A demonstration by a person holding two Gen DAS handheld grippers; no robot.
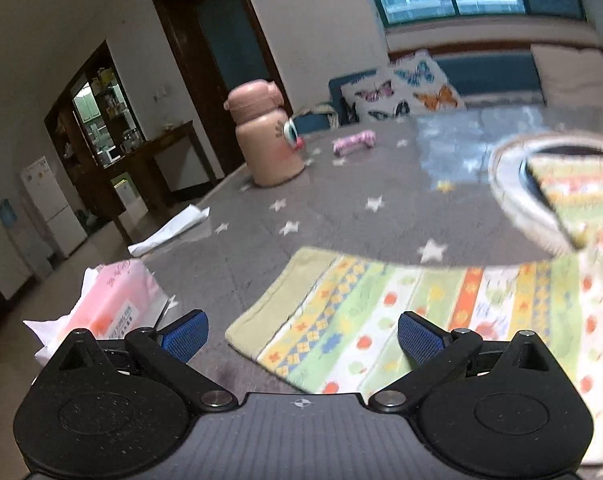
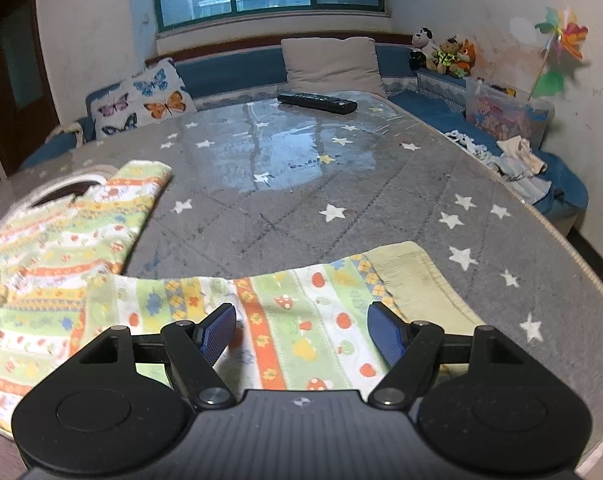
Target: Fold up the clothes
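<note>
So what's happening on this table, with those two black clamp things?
A person is holding two black grippers over a striped, fruit-patterned child's garment spread on the grey star-print table cover, about to fold it. The left gripper and right gripper are both open and hold nothing; each hovers above a sleeve end. A pink bottle and black remote control sit farther back.

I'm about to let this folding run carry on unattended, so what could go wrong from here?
1. Both grippers, left and right, are open over the striped garment; a shallow pinch may catch one layer only or slip.
2. The pink bottle stands on the table near the garment's left sleeve; a wide swing could topple it.
3. The tissue pack sits at the table edge beside the left gripper and could get pushed off.
</note>
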